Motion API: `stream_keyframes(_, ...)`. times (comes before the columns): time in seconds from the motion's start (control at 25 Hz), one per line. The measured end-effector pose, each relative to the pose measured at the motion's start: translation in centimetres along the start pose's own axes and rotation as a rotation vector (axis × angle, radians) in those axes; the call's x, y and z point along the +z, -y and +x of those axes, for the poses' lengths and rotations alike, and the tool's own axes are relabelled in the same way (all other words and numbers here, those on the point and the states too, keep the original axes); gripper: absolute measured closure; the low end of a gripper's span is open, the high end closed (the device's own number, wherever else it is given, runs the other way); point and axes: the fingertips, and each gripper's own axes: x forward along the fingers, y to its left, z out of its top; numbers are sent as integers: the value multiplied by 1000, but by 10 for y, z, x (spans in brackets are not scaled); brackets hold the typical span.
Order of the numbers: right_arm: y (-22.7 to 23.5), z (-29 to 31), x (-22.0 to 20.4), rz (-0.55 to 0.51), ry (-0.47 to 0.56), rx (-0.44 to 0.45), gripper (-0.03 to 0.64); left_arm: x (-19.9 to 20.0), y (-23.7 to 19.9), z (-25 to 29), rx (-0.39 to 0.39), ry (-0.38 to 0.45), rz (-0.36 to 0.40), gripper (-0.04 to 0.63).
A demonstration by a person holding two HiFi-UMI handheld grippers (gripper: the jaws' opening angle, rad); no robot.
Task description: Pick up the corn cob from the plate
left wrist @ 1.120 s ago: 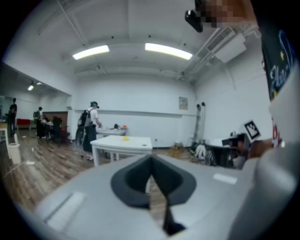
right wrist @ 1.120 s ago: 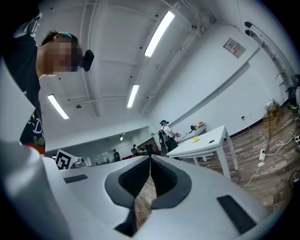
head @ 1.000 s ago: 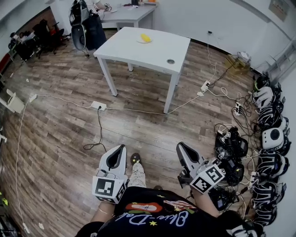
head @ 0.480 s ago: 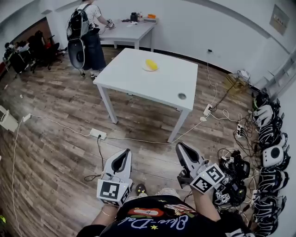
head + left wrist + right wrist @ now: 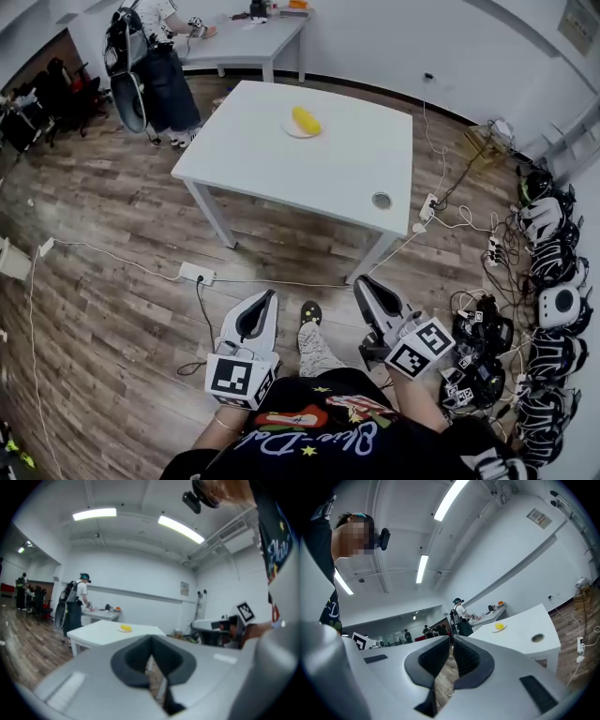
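Observation:
A yellow corn cob (image 5: 305, 119) lies on a small white plate (image 5: 293, 130) toward the far side of a white table (image 5: 309, 173). It shows small in the left gripper view as the corn cob (image 5: 125, 628) and in the right gripper view as the corn cob (image 5: 500, 626). My left gripper (image 5: 267, 299) and right gripper (image 5: 363, 284) are held low over the wooden floor, well short of the table. Both are shut with their tips together and nothing between them. They point toward the table.
The table has a round cable hole (image 5: 381, 200) near its front right corner. Power strips and cables (image 5: 197, 274) trail over the floor. Headsets and gear (image 5: 548, 272) pile along the right wall. A person with a backpack (image 5: 145, 56) stands at a second table (image 5: 246, 37) at the back.
The table and the corn cob have come nearer and lower in the head view as I walk toward them. Both grippers stay shut in front of my body.

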Motion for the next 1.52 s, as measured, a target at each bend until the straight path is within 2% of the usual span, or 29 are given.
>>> stream_keyframes(0.16,51,63,30,-12,33,16,600,22,-44,64,29,10,25,598)
stream_keyframes(0.36,100,133,67,-150,63,60,600,45,-91,145,58,9,56,597)
stream_keyframes(0.52,145,184,89,-118,77,86,600,65,-110,209,48,29,77,597)
stream_keyframes(0.68,185,243,94,-178,8,64,600,71,-129,251,17,17,91,598)
stream_keyframes(0.84,217,308,97,-220,-48,45,600,70,-175,288,10,-12,61,597)
stream_keyframes(1.0,245,374,111,-298,-85,-1,600,85,-224,337,-37,17,70,597)
stream_keyframes(1.12,276,423,103,-314,-168,-50,594,98,-252,376,-96,22,71,597)
stream_keyframes(1.16,287,440,97,-309,-205,-66,528,104,-261,388,-113,22,71,598)
stream_keyframes(1.2,297,456,89,-301,-246,-81,409,108,-269,397,-131,22,68,598)
stream_keyframes(1.36,338,501,48,-312,-430,-150,397,106,-294,427,-203,-9,29,597)
stream_keyframes(1.52,387,531,2,-300,-647,-226,383,100,-322,448,-232,-27,-20,597)
